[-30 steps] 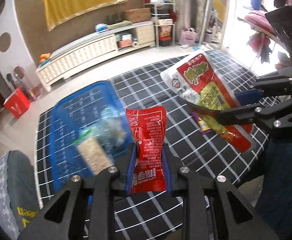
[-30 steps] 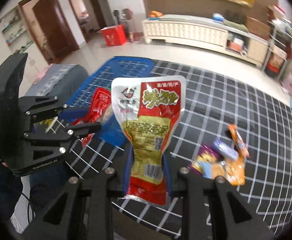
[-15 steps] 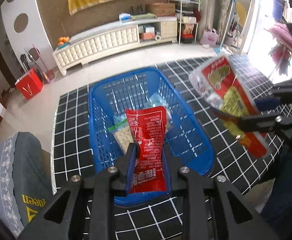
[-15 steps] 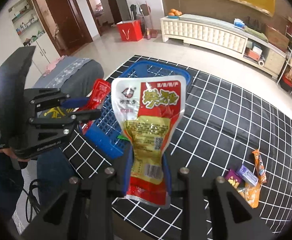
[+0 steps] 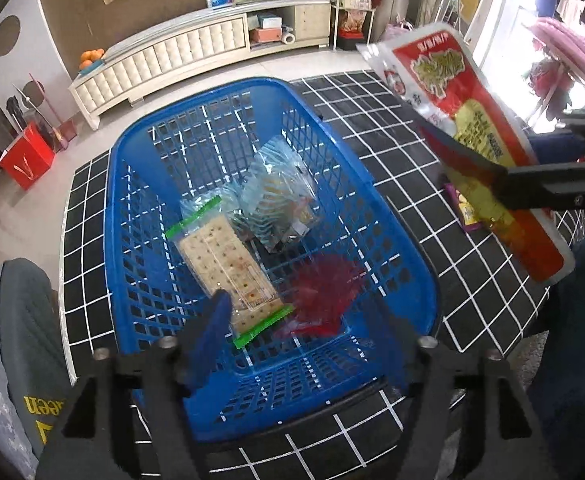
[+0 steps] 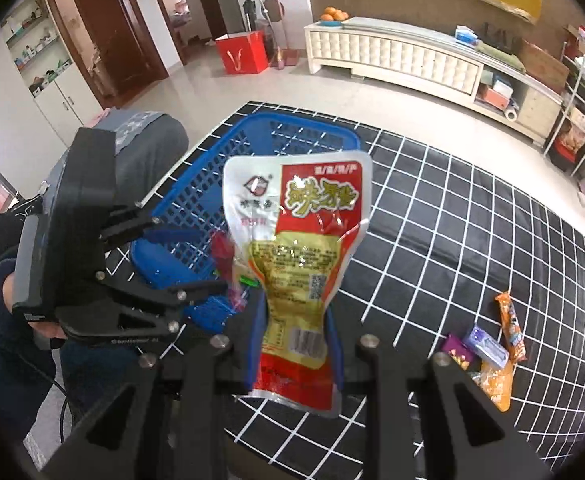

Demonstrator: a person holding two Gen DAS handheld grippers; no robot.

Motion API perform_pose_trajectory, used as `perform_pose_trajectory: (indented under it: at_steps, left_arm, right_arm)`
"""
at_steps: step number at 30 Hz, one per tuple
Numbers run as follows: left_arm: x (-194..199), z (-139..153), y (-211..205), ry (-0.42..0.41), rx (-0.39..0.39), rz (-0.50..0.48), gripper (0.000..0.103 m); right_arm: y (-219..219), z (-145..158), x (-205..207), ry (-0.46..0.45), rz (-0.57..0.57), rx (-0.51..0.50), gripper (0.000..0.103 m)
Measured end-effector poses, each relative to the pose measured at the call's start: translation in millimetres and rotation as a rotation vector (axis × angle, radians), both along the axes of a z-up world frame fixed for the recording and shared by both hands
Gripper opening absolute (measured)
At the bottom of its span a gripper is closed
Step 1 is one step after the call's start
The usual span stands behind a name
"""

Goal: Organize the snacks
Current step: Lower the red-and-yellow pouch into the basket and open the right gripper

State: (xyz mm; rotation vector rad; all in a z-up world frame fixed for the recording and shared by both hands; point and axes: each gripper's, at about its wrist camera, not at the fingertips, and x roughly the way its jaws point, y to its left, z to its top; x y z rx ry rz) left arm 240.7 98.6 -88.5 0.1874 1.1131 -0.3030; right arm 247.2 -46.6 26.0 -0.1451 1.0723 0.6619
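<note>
Snacks going into the blue basket.
Red packet, blurred, sits inside it just beyond the left gripper, whose jaws have just been opening, nothing between them; the right gripper clamps a red-and-white pouch alongside.

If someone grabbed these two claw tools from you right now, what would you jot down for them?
Left gripper: jaws have just been opening, nothing between them; its red packet is dropping into the blue basket.
Right gripper: shut on the red-and-yellow pouch, held beside the basket.
Done: cracker pack and clear bags already in the basket.
Left: drop the pouch in, then collect the small snacks on the checked mat.
</note>
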Motion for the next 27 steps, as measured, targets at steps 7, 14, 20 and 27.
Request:
perform_pose_trajectory:
  at_steps: [7, 14, 20, 27]
  left_arm:
    - [-15, 30, 15, -0.072, 0.004, 0.045, 0.068]
    - [-28, 60, 40, -0.142, 0.036, 0.085, 0.07]
    - [-26, 72, 70, -0.168, 0.04, 0.123, 0.07]
    - [-10, 64, 93, -0.155, 0.049, 0.115, 0.07]
  right_arm:
    - [5, 7, -5, -0.01, 0.008, 0.007, 0.032]
    - [27, 20, 1, -0.045, 0.043, 0.012, 0.032]
    - [57, 23, 18, -0.07, 0.101, -0.015, 0.032]
    - [94, 8, 44, -0.095, 0.183, -0.122, 0.032]
